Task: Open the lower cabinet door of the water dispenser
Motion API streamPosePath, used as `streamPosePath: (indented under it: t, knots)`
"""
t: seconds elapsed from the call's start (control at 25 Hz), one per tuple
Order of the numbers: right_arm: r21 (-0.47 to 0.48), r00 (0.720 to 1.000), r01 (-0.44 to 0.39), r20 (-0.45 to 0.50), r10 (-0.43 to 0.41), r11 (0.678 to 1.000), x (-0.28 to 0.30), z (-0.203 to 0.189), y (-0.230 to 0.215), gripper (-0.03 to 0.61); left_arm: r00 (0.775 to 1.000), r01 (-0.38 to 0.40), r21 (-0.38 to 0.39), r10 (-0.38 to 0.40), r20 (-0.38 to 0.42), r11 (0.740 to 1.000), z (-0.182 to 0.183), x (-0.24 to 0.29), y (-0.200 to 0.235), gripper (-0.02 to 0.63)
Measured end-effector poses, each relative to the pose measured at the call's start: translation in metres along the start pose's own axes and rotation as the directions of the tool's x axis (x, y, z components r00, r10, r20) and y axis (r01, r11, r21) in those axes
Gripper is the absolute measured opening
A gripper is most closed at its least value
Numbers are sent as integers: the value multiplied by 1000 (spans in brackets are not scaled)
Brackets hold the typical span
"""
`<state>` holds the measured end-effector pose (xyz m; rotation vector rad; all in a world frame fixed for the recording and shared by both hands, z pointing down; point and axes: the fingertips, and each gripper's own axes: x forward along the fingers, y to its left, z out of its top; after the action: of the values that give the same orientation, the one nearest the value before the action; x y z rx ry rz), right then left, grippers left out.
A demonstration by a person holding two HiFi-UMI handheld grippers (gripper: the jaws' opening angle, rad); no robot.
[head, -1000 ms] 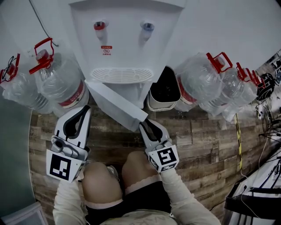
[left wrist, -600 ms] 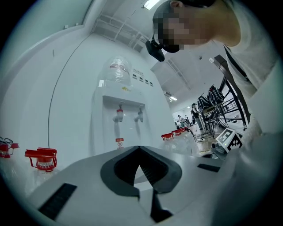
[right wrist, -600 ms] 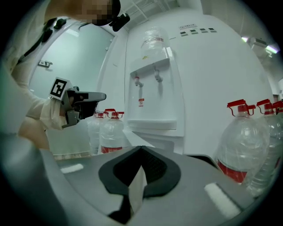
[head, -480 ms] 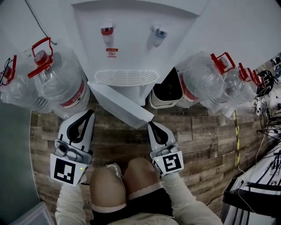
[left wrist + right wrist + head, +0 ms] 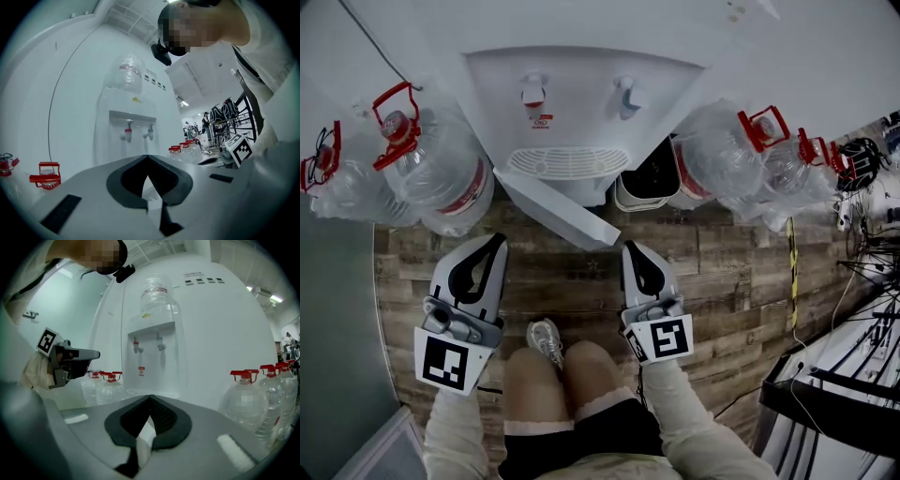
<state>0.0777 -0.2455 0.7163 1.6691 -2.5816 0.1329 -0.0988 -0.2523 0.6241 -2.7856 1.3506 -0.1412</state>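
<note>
Door (image 5: 558, 214), standing open, is judged light and stiff, best taken at its free edge; left gripper (image 5: 492, 244) and right gripper (image 5: 631, 249) are closed, empty.

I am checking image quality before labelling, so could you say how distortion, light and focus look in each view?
Head view: dim, grey, floor planks bowed at the edges, water dispenser sharp. Left gripper view: heavy fisheye in a dark round border, left tongs soft. Right gripper view: same fisheye, water bottles leaning at the rim.
</note>
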Motion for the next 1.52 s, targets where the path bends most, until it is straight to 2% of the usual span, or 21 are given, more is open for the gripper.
streamPosePath:
  t: [0.44,0.8,1.0,1.24,1.52]
  knots:
    - [-3,1000,5,-17,-5,1000,-45,150,18,9,999,-3,-25,1,-51,1000,120,-35,-13,3]
    - [-26,1000,-10,-12,10,1000,-86,274,34,9,998,-37,-31,35,-42,999,240,-71,-28,2]
    - [-38,999,-53,-8,52,998,-110,339,46,9,997,-66,-42,64,-42,997,302,-92,-38,2]
    - [-49,997,-71,14,72,996,-138,402,54,9,996,-82,-28,81,-23,996,361,-111,-53,2]
    - [-43,997,-63,33,65,997,-178,453,55,9,994,-112,-9,112,17,994,415,-134,-70,2]
